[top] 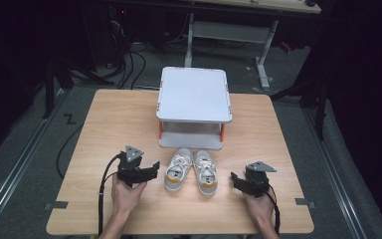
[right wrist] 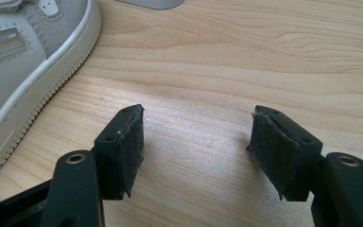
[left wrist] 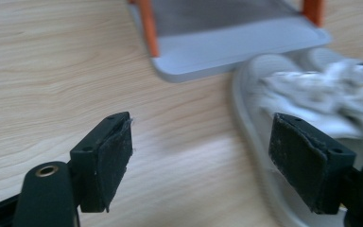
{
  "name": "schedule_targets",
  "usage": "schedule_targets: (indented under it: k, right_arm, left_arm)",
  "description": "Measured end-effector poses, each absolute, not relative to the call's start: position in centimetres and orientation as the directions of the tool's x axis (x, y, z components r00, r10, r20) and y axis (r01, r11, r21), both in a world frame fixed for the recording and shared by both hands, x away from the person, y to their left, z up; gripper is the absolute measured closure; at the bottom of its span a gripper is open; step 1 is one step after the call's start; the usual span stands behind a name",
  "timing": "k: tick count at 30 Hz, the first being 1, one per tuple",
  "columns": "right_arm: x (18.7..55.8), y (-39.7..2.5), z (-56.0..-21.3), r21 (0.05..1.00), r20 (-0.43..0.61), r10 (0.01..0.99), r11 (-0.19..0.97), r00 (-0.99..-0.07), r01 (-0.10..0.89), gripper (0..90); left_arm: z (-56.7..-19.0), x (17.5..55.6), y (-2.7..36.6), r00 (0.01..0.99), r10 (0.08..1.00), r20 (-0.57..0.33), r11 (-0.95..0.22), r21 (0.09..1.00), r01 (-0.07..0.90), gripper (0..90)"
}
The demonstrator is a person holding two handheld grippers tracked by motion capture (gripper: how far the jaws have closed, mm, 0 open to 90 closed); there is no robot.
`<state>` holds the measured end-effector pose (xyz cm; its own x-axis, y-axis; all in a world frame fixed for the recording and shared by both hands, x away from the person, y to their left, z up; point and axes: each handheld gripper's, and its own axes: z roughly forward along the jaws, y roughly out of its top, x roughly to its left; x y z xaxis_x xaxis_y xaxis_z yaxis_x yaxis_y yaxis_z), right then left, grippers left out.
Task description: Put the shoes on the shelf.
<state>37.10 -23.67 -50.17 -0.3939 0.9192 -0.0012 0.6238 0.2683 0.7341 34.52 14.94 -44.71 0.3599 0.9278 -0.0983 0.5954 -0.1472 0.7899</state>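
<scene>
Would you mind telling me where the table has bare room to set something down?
The table is bare left of the shelf rack and right of it. It is crowded at the near middle, where the shoes sit between the left gripper and right gripper.

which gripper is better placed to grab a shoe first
Probably left. The left gripper is open with one jaw already beside the left shoe. The right gripper, also open, faces bare table, its shoe off to the side.

left claw (top: pixel 154 168) and right claw (top: pixel 235 180) both gape wide, held low in each hand.
</scene>
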Motion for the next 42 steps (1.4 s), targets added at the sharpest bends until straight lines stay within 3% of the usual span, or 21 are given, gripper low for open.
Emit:
schedule_targets:
  k: [14, 28, 42]
  right_arm:
    - [37.0, -23.5, -50.2, 0.731, -0.022, 0.918, 0.285, -0.396, 0.620, 34.2]
    - [37.0, -23.5, -50.2, 0.730, -0.023, 0.921, 0.282, -0.389, 0.623, 33.5]
    - [37.0, -23.5, -50.2, 0.730, -0.024, 0.922, 0.280, -0.386, 0.623, 33.3]
  left_arm:
    - [-43.3, 32.0, 8.6, 0.482, 0.868, -0.124, -0.238, 0.747, 0.621, 27.8]
    - [-44.5, 33.4, 5.3, 0.454, 0.876, -0.163, -0.221, 0.701, 0.678, 34.5]
    - [-45.0, 34.2, 3.6, 0.478, 0.849, -0.227, -0.210, 0.684, 0.699, 28.1]
